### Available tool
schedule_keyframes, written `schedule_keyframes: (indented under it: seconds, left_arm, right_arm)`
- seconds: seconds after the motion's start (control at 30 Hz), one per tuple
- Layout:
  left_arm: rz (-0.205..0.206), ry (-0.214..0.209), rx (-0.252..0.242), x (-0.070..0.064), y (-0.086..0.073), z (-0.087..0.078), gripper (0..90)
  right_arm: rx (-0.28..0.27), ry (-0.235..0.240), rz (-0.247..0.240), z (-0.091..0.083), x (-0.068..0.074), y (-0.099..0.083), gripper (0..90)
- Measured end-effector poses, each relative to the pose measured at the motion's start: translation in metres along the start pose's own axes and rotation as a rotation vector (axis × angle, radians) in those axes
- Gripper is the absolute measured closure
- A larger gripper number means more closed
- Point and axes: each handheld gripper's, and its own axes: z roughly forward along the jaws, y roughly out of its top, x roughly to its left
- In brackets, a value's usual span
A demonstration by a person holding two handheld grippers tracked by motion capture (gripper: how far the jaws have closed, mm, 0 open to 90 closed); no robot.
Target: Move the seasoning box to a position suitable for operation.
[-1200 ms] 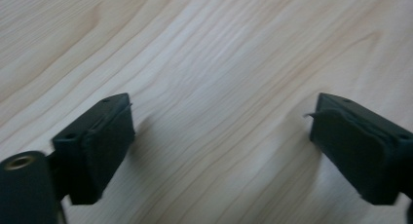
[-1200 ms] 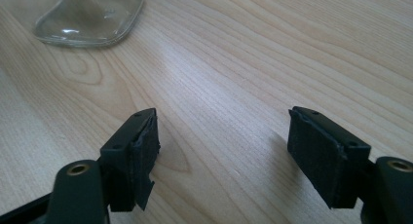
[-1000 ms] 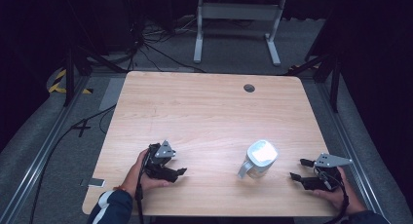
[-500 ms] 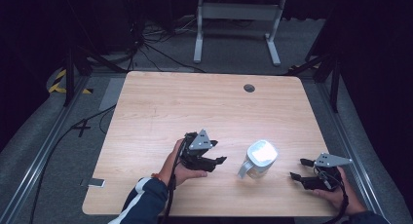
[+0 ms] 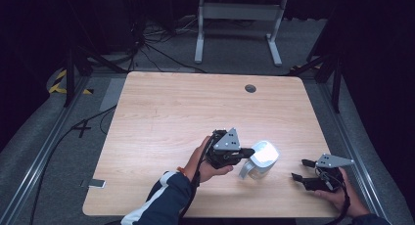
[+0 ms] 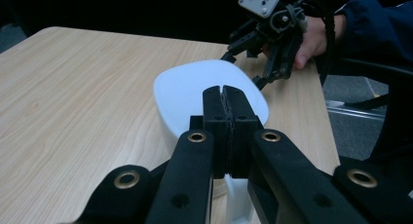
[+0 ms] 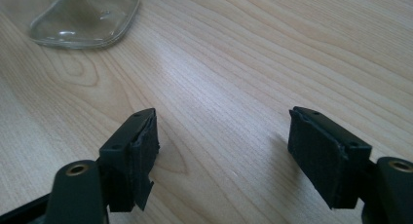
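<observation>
While the left gripper (image 6: pixel 225 95) has its two jaws pressed flat together with nothing between them, its tips sit just over the near rim of a white jug (image 6: pixel 195 90), which stands on the wooden table (image 5: pixel 161 117). From above, that gripper (image 5: pixel 250 151) reaches across from the left, tips level with the jug's (image 5: pixel 259 159) mouth; whether they touch the rim cannot be told. The left hand (image 5: pixel 203 161) grips it from behind, the forearm in a dark sleeve (image 5: pixel 164 200) with a white stripe, cut off at the bottom edge. The lower body of the jug is hidden behind the jaws in the left gripper view.

The right gripper (image 7: pixel 224 146) holds its jaws wide apart over bare wood, low to the table. Beyond its left jaw sits the jug's base (image 7: pixel 85 17), cut off at the top. From above, the right gripper (image 5: pixel 299 170) rests near the table's right front corner, apart from the jug, with the right hand (image 5: pixel 337 193) partly cut off.
</observation>
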Motion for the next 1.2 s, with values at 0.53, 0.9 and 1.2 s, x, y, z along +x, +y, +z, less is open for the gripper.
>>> schedule_keyframes:
  seconds: [0.53, 0.9, 1.2]
  left_arm:
    - [0.009, -0.001, 0.055, -0.002, -0.003, 0.018, 90.0]
    - [-0.027, -0.015, 0.019, -0.003, -0.008, 0.018, 90.0]
    - [-0.04, -0.017, -0.012, -0.004, -0.014, 0.013, 90.0]
  right_arm:
    - [0.0, -0.001, 0.002, 0.0, 0.0, 0.0, 26.7]
    - [0.003, 0.004, -0.004, 0.001, -0.001, 0.001, 26.4]
    - [0.003, 0.001, -0.002, 0.0, 0.0, 0.001, 26.3]
